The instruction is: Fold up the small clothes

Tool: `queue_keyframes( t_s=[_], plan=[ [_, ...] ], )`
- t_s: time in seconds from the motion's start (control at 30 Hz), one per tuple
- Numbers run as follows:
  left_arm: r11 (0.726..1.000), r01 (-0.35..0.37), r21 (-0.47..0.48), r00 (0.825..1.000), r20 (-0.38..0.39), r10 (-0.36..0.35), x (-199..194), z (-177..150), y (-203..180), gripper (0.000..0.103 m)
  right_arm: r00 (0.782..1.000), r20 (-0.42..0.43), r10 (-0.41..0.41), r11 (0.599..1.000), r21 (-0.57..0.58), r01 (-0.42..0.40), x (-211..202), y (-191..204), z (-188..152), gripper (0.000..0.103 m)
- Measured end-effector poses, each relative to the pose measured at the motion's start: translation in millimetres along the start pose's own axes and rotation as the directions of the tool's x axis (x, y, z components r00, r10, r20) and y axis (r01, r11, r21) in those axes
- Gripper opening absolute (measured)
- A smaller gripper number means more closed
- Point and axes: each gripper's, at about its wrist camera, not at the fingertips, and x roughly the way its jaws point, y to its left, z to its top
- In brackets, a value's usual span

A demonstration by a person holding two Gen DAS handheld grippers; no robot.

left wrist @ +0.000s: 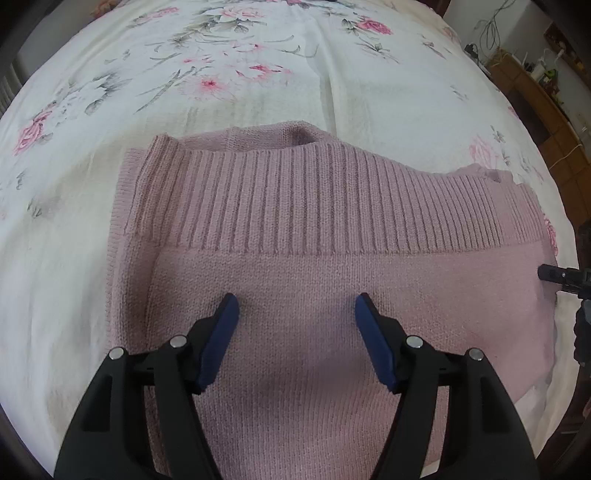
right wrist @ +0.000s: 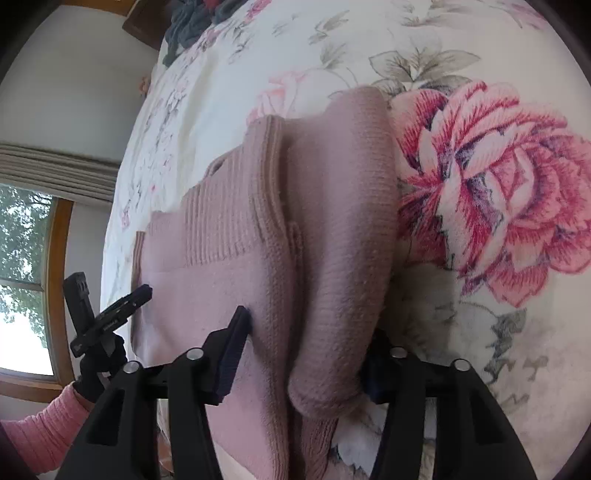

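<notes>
A pink knitted sweater [left wrist: 314,280] lies folded on the floral bedsheet [left wrist: 258,92], its ribbed hem band across the far side. My left gripper [left wrist: 297,301] hovers open over the plain knit near the middle, nothing between its blue pads. At the sweater's right edge my right gripper [left wrist: 565,288] just shows. In the right wrist view my right gripper [right wrist: 306,328] stands open, straddling the sweater's [right wrist: 332,240] thick rolled side edge. Its left finger rests against the knit and its right finger is mostly hidden behind the fold. My left gripper [right wrist: 110,288] appears at the far side, open.
A dark heap of clothes [right wrist: 192,22] lies at the bed's far end. A window [right wrist: 22,277] is on the wall beyond the bed. Wooden furniture with cables [left wrist: 535,92] stands off the bed's right side. A pink sleeve [right wrist: 40,435] and dark glove hold the left gripper.
</notes>
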Motion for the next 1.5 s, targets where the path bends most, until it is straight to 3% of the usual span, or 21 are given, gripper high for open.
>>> queue_keyframes(
  t_s=[0.17,0.3,0.53,0.8,0.97,1.07,1.2,1.3,1.37,1.5],
  plan=[
    [1.0,0.003,0.005,1.0,0.003,-0.003,2,0,1,0.067,1.0,0.02,0.015,1.0,0.009,-0.015,-3,-3,-5,0.029],
    [1.0,0.003,0.007,1.0,0.003,-0.003,4,0,1,0.069,0.999,0.033,-0.011,1.0,-0.004,0.011,-6,4,-7,0.025],
    [0.999,0.035,-0.019,0.999,-0.008,-0.036,-2,3,6,0.069,0.997,0.07,0.015,1.0,-0.002,-0.015,-26,26,-10,0.021],
    [0.994,0.103,-0.037,0.994,0.035,-0.102,-32,2,11,0.069,0.997,0.068,0.047,0.989,-0.144,-0.037,-28,108,-4,0.02],
    [0.985,0.167,-0.048,0.985,0.06,-0.164,-50,3,15,0.069,1.0,0.002,0.007,0.962,-0.272,-0.006,1,169,-5,0.02],
    [0.974,0.213,-0.08,0.976,0.072,-0.207,-53,3,19,0.069,0.997,-0.048,-0.068,0.939,-0.34,0.047,32,201,-8,0.019],
    [0.959,0.253,-0.129,0.966,0.078,-0.245,-54,1,27,0.069,0.982,-0.09,-0.169,0.914,-0.386,0.122,74,220,-12,0.019],
    [0.943,0.289,-0.163,0.957,0.082,-0.279,-53,-1,31,0.068,0.972,-0.12,-0.202,0.911,-0.387,0.141,93,220,-13,0.025],
    [0.933,0.312,-0.179,0.95,0.081,-0.302,-51,-1,31,0.068,0.971,-0.136,-0.195,0.916,-0.379,0.131,103,218,-14,0.037],
    [0.901,0.378,-0.214,0.926,0.08,-0.37,-46,1,23,0.068,0.978,-0.154,-0.14,0.928,-0.364,0.076,103,220,-14,0.047]
  ],
)
